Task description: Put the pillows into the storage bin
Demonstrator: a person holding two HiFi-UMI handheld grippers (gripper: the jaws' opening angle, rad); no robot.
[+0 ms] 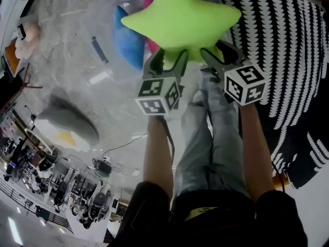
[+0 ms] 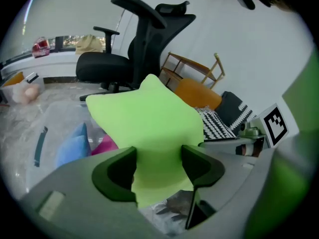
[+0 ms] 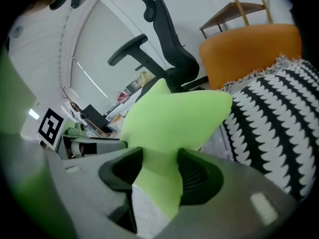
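Both bare forearms reach forward side by side, the left forearm (image 1: 156,153) and the right forearm (image 1: 255,148) roughly parallel. The left hand-held gripper (image 1: 168,60) and the right hand-held gripper (image 1: 220,54) sit close together, each angled downward with its marker cube (image 1: 158,95) facing the head camera. In each gripper's own view the two dark jaws stand partly apart and press on a lobe of the green star pillow (image 1: 180,17), pinching it from both sides.

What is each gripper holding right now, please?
Left gripper: closed on the green star pillow.
Right gripper: closed on the same pillow.
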